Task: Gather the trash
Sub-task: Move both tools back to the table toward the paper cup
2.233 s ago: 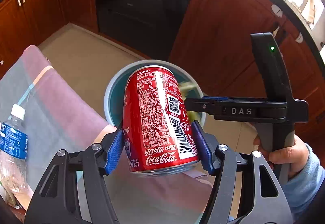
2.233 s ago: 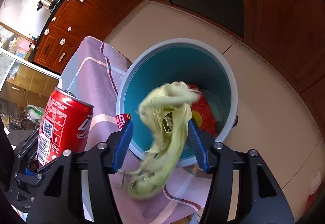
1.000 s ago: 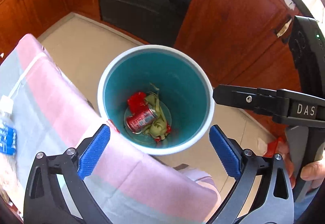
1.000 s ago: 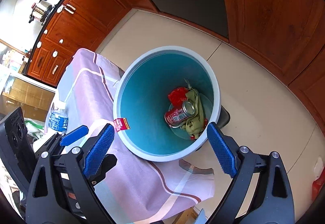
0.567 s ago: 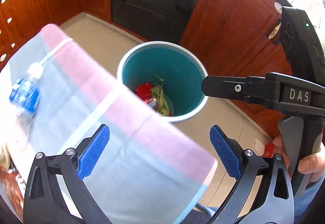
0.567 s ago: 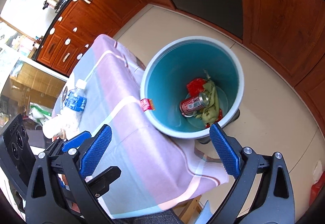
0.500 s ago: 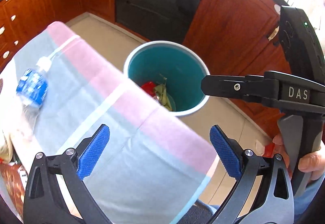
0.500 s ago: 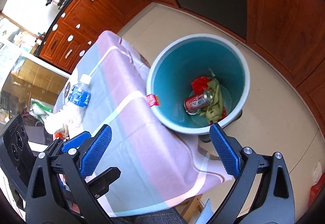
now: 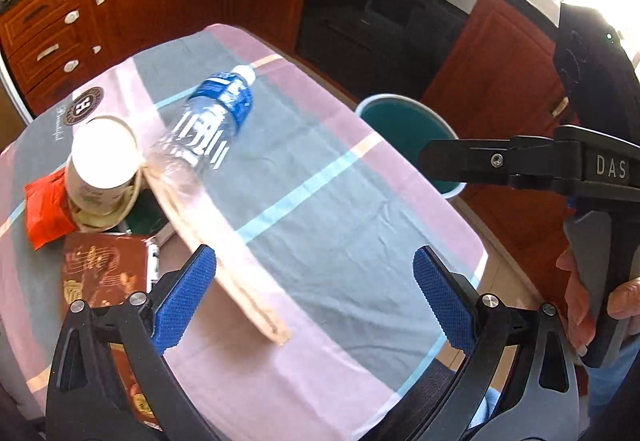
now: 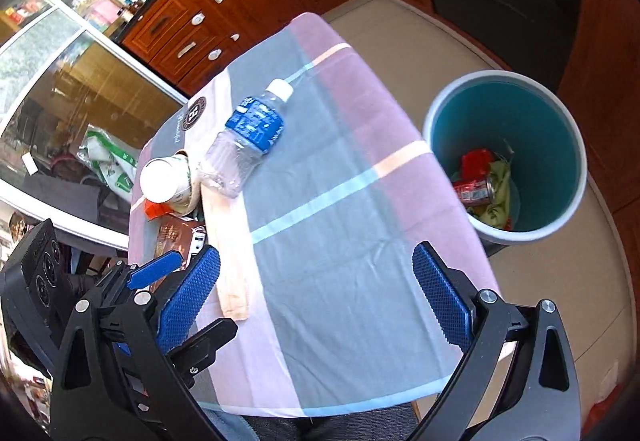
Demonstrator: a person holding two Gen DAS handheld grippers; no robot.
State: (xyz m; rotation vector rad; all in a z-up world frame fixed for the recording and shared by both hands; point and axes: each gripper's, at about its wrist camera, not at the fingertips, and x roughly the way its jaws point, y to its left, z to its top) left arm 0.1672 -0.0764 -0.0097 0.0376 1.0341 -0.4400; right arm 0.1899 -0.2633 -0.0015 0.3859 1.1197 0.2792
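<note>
A plastic water bottle (image 9: 210,125) with a blue label lies on the checked tablecloth (image 9: 320,241); it also shows in the right wrist view (image 10: 246,137). A white paper cup (image 9: 102,165) lies on its side beside it, next to a red wrapper (image 9: 46,211). The teal bin (image 10: 508,153) stands on the floor past the table's right edge and holds a red can (image 10: 474,191) and green scraps. My left gripper (image 9: 316,297) is open and empty above the table. My right gripper (image 10: 316,297) is open and empty too.
A brown printed box (image 9: 100,269) lies at the table's near left. A pale flat strip (image 9: 224,241) runs from the bottle toward me. Wooden cabinets (image 9: 120,1) and a dark oven (image 9: 384,13) stand behind. The right gripper's body (image 9: 560,165) crosses the left wrist view.
Both grippers let the can and green scraps drop into the bin, then opened wide and pulled back over the table, bringing the bottle and cup into view.
</note>
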